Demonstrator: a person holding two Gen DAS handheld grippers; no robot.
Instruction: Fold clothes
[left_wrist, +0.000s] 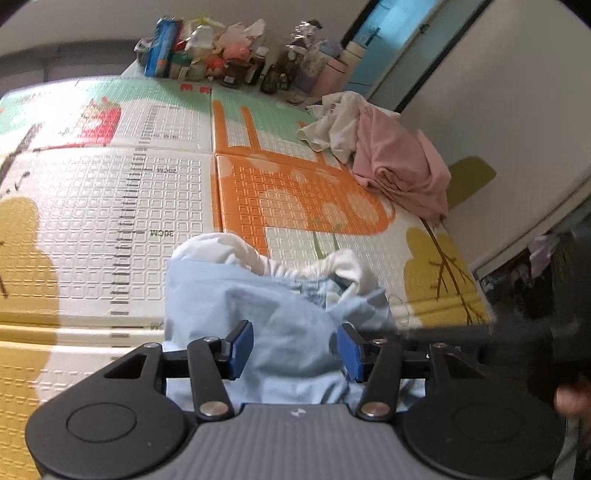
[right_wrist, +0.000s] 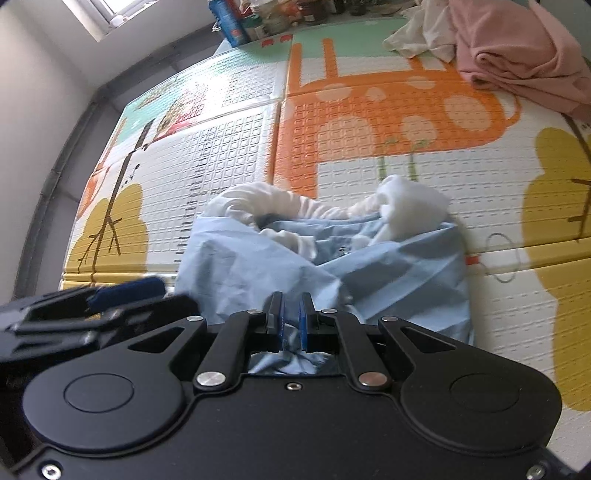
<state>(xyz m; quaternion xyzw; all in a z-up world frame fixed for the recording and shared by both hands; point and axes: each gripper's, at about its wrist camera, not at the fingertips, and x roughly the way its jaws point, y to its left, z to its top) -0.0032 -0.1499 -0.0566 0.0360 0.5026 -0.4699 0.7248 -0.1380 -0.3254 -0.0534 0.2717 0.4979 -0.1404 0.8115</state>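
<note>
The blue garment (right_wrist: 325, 266), white-lined with a ruffled white edge, lies bunched on the play mat (left_wrist: 110, 192) just ahead of both grippers. The right gripper (right_wrist: 291, 325) has its jaws clenched on a pinch of the blue cloth; the left gripper (left_wrist: 295, 345) stands released, jaws wide over it. It looks light, limp and creasy, best taken at an edge or hem. Only the left view shows the far clutter (left_wrist: 229, 48) fully; both show the pink pile (left_wrist: 399, 166).
</note>
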